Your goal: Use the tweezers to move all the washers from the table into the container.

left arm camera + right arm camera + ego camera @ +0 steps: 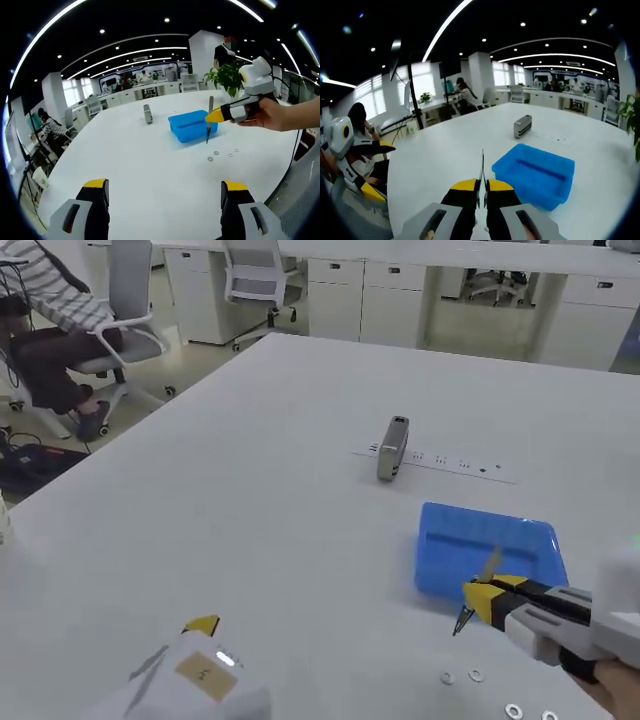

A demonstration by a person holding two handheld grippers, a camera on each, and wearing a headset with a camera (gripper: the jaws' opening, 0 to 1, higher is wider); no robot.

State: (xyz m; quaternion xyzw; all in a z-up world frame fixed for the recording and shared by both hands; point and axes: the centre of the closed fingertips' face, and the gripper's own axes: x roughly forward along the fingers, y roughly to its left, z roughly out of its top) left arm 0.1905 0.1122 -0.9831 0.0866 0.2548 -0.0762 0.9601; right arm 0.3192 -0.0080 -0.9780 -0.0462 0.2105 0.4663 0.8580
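Blue rectangular container (428,575) sits open on the white table (280,540). Slim metal tweezers (464,619) point tips-down beside its near wall. Four small washers (476,674) lie scattered nearby.
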